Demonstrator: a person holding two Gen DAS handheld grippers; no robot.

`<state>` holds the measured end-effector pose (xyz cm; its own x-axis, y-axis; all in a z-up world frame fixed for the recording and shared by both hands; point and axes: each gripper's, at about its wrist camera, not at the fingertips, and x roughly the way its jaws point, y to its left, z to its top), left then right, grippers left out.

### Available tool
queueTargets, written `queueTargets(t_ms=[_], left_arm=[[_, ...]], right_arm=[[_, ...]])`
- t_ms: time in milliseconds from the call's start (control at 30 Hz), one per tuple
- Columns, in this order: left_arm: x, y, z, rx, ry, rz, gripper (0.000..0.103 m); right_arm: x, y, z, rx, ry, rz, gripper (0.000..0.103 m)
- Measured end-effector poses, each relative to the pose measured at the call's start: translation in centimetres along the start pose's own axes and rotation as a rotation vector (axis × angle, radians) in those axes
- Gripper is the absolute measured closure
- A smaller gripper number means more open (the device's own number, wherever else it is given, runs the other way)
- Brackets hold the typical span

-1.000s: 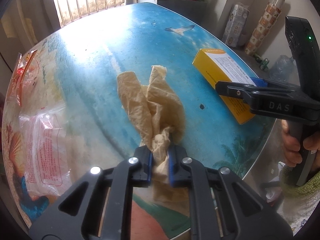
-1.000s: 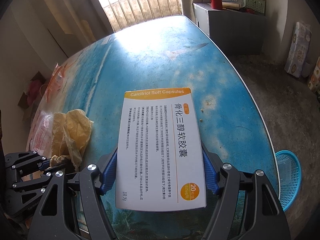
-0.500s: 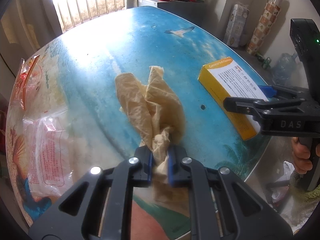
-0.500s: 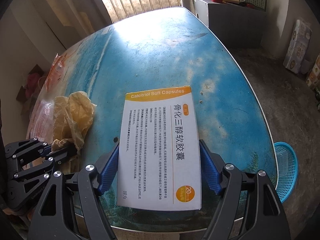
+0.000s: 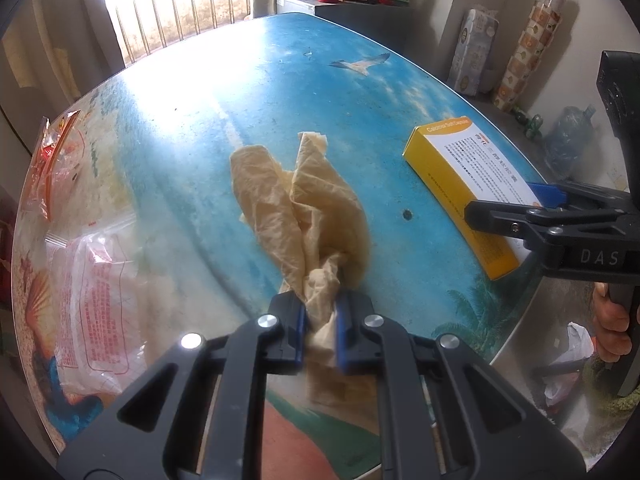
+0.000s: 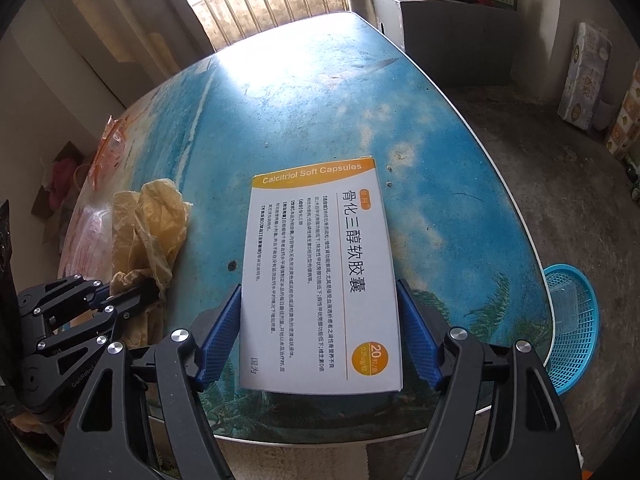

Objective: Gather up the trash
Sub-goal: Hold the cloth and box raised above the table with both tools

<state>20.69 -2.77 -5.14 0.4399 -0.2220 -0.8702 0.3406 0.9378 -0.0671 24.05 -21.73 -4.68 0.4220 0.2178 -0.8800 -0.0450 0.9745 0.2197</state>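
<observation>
A crumpled yellow-brown paper lies on the blue sea-print table. My left gripper is shut on its near end, and the same grip shows in the right wrist view, left gripper on paper. A white and yellow capsule box lies flat near the table's front edge. My right gripper straddles its near half. Its jaws are closing, with the blue pads right beside the box's long sides, not clearly pressing. From the left, box and right gripper sit at the right.
A clear plastic bag with red print and an orange-red wrapper lie along the table's left side. A blue mesh basket stands on the floor beyond the table's right edge. A hand holds the right gripper's handle.
The box overlapped the right pads a second ago; now it sits between them, a little farther from the camera. The left gripper and the paper have kept still.
</observation>
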Motion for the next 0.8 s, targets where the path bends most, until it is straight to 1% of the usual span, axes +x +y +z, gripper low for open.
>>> queueTargets(t_ms=[100, 800], left_arm=[[0.0, 0.0, 0.0, -0.001, 0.000, 0.000, 0.093], [-0.3, -0.1, 0.1, 0.009, -0.010, 0.010, 0.093]], right_arm=[[-0.1, 0.0, -0.1, 0.004, -0.007, -0.008, 0.031], [-1.5, -0.1, -0.3, 0.029, -0.050, 0.024, 0.032]])
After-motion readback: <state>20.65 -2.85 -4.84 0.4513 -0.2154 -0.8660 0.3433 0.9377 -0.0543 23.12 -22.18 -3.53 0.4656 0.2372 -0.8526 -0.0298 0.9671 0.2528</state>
